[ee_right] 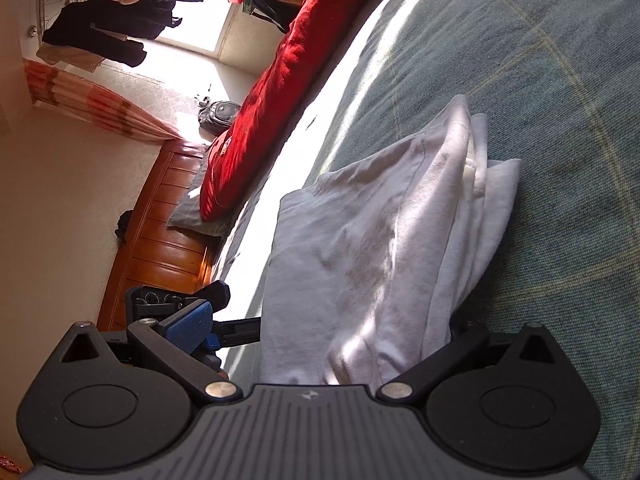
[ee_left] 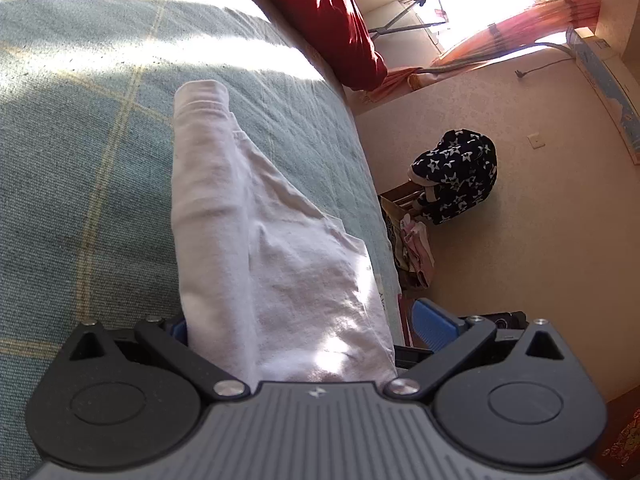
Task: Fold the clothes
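A white garment point(ee_left: 256, 240), folded into a long strip, lies on the green checked bedspread point(ee_left: 80, 140). It runs between the spread fingers of my left gripper point(ee_left: 308, 328), which is open around its near end; the right blue pad point(ee_left: 434, 322) stands clear of the cloth and the left pad is mostly hidden behind it. In the right wrist view the same white garment point(ee_right: 372, 248) lies between the fingers of my right gripper point(ee_right: 320, 328), also open. Its left blue pad point(ee_right: 190, 326) is free; the right finger is hidden by cloth.
A red quilt point(ee_right: 272, 100) lies along the far side of the bed, by a wooden headboard point(ee_right: 160, 240). A star-patterned dark garment point(ee_left: 456, 176) sits on a chair beside the bed. Clothes hang by the window point(ee_right: 104, 28). The other gripper point(ee_right: 176, 300) shows at the bed edge.
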A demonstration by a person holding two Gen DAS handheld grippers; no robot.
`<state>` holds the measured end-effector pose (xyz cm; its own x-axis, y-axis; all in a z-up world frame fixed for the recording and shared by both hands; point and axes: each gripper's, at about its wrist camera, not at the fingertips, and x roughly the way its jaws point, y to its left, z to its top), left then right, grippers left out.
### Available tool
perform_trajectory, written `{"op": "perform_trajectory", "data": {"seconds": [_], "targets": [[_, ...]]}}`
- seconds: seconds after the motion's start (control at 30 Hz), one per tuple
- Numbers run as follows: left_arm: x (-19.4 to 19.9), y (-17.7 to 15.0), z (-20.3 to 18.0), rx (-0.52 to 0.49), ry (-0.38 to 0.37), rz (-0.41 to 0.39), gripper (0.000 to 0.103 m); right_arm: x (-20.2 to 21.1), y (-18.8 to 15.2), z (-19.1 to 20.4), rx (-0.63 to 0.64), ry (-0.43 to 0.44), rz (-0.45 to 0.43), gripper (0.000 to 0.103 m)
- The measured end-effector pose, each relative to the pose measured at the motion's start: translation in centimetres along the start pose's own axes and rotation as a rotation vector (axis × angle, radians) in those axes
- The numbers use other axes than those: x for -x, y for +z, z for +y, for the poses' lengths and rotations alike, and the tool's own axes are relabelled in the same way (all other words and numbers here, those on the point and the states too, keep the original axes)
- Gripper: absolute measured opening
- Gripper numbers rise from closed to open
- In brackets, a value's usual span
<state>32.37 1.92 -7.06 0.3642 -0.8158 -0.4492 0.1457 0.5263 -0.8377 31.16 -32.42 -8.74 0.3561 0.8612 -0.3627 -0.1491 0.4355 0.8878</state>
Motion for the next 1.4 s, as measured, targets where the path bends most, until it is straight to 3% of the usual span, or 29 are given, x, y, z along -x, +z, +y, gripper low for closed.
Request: {"op": "perform_trajectory", "data": {"seconds": [0.43, 0.93, 1.4], "targets": [[5.5, -2.3, -0.4, -0.023, 0.029, -0.066, 0.102, -2.5, -1.6, 4.2, 0.079, 0.003, 0.049, 0.103], [16.3, -5.0, 1.4, -0.005, 0.072, -0.221, 0.102, -10.0, -4.9, 11.9, 0.218, 0.037, 0.183, 0.103], [25.7, -5.5, 4.9, 0.027, 0.115, -0.328, 0.102, -17.2, -8.3, 18.4, 0.311, 0.057, 0.285, 0.103]]}}
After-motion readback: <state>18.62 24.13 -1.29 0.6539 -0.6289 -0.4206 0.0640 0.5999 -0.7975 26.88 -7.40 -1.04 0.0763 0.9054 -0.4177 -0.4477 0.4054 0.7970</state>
